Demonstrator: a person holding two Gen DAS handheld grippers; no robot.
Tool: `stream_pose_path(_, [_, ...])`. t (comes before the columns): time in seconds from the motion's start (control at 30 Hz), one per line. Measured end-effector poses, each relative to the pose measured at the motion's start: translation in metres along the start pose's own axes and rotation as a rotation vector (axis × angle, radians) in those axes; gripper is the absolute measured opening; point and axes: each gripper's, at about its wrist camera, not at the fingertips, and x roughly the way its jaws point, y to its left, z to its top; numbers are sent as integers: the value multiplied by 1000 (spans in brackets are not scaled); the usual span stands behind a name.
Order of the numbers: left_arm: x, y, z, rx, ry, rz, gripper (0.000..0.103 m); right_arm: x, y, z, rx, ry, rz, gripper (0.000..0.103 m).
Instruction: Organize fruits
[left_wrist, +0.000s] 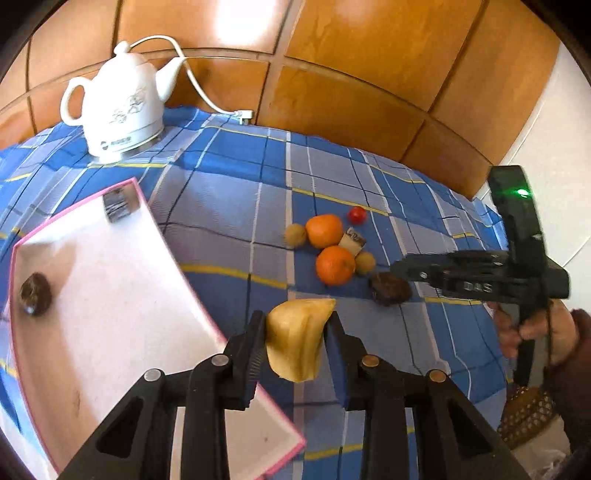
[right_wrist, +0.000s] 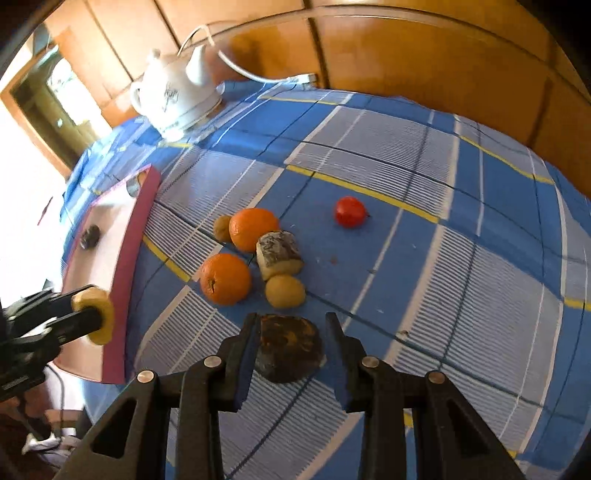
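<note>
My left gripper (left_wrist: 295, 321) is shut on a pale yellow banana piece (left_wrist: 295, 339), held above the near right edge of a white tray with a pink rim (left_wrist: 110, 295). One dark fruit piece (left_wrist: 35, 293) lies on that tray. My right gripper (right_wrist: 291, 319) straddles a dark brown fruit piece (right_wrist: 288, 347) resting on the checked cloth; its left finger touches the piece and a thin gap shows at the right finger. Beyond lie two oranges (right_wrist: 254, 229) (right_wrist: 225, 278), two small brownish-yellow fruits (right_wrist: 285, 291) (right_wrist: 222, 228), a peeled chunk (right_wrist: 279, 254) and a red tomato (right_wrist: 350, 211).
A white electric kettle (left_wrist: 122, 107) with its cord stands at the far left of the blue checked cloth (left_wrist: 240, 192). Wooden panels rise behind the table. A person's hand (left_wrist: 535, 332) grips the right tool near the table's right edge.
</note>
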Motion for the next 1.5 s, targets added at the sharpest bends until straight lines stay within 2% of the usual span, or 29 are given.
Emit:
stream_pose_path(0.2, [-26,23,-5,-49,-48,21,31,25,16,13,-77,39,-39,35])
stream_pose_path(0.3, [-39,43,-1,-79,-80,60,31,33,21,14,-115,44,-78,35])
stream_pose_path(0.33, [-42,50,1,-91,-91,77,31,34,22,15,-129,40,-93,33])
stream_pose_path(0.37, [-45,60,5,-111,-101,96,31,35,21,15,-130,35,-101,27])
stream_pose_path(0.5, [-51,105,19,-209,-123,191,31,34,17,14,-125,26,-86,27])
stream_pose_path(0.6, [-51,129,27,-246,-135,250,31,34,15,13,-114,19,-71,27])
stream_pose_path(0.73, [-43,160,37,-332,-124,282,32,34,11,14,-103,14,-46,27])
stream_pose_path(0.87, [-30,175,43,-356,-101,321,32,33,14,13,-121,11,-57,27])
stream_pose_path(0.97, [-27,179,43,-371,-93,337,37,33,15,13,-134,11,-64,27])
stream_pose_path(1.0, [-29,179,42,-374,-96,342,45,33,15,13,-134,11,-63,27])
stream_pose_path(1.03, [-32,178,39,-377,-105,354,49,34,15,13,-135,12,-63,27])
stream_pose_path(1.17, [-44,171,25,-386,-114,408,48,34,15,13,-141,11,-68,27])
stream_pose_path(1.27, [-52,153,8,-351,-121,439,47,34,16,13,-144,9,-73,27])
stream_pose_path(1.5, [-54,119,-25,-322,-92,453,49,34,19,12,-152,5,-85,27])
